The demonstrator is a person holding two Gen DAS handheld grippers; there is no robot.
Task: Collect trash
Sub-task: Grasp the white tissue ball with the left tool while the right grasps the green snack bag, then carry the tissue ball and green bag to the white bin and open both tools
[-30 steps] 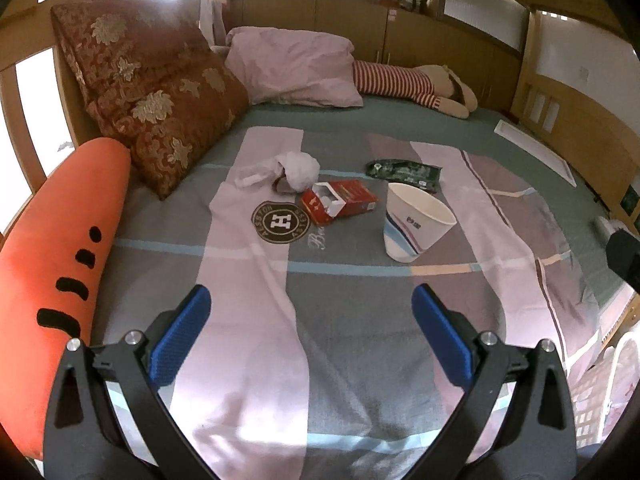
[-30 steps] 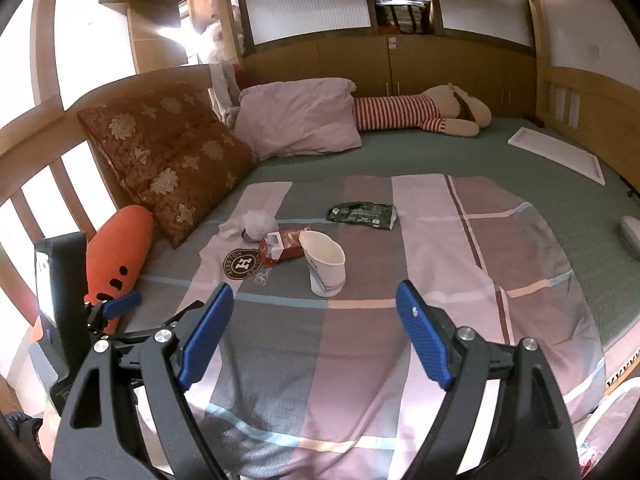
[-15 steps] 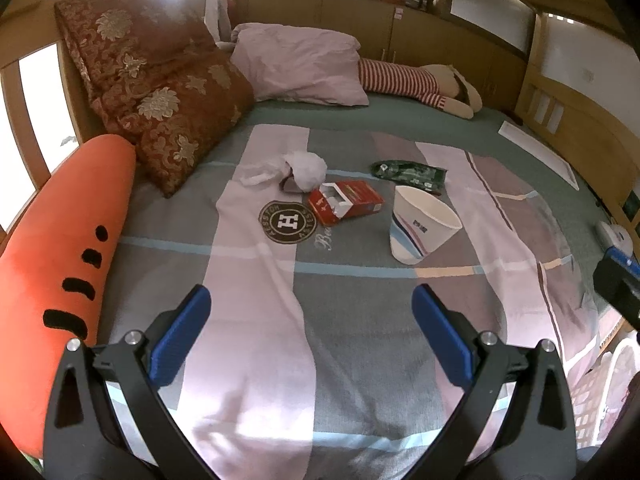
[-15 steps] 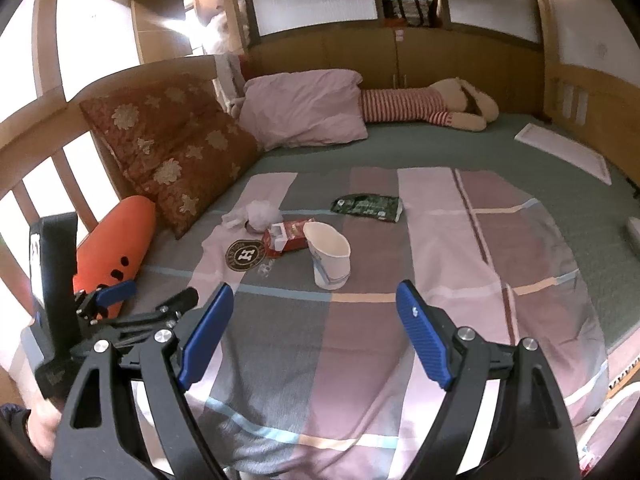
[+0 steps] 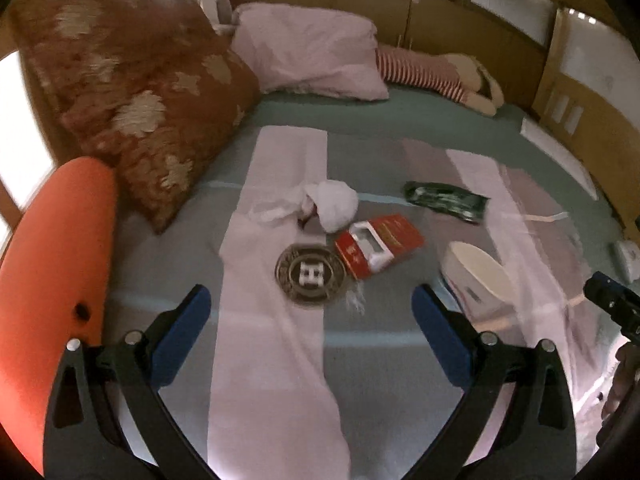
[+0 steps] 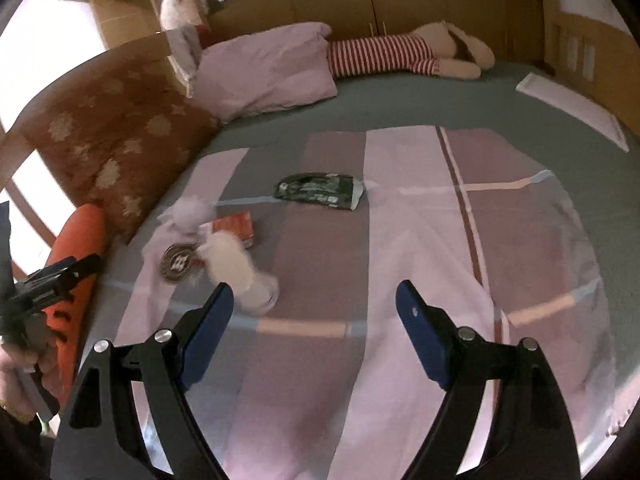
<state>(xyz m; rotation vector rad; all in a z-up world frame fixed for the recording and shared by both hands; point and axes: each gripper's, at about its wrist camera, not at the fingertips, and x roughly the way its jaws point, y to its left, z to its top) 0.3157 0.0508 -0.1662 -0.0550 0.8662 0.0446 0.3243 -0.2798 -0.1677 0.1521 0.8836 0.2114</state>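
On the striped bedspread lie a crumpled white tissue (image 5: 332,202), a red carton (image 5: 378,244), a dark green wrapper (image 5: 446,200) and a white paper cup (image 5: 478,276) standing mouth up. My left gripper (image 5: 308,316) is open and empty, just short of the carton, with the cup at its right finger. My right gripper (image 6: 314,312) is open and empty; the cup (image 6: 240,276) is by its left finger, with the wrapper (image 6: 318,190), carton (image 6: 236,226) and tissue (image 6: 192,212) beyond.
An orange carrot plush (image 5: 52,276) and a brown flowered cushion (image 5: 136,120) line the left side. A pink pillow (image 5: 312,60) and a striped plush doll (image 5: 436,72) lie at the back. A round logo (image 5: 310,274) is printed on the spread. Wooden bed walls surround.
Both grippers have moved forward and lower toward the trash. The items look larger and closer. Both views are blurred by motion. Both stay open.
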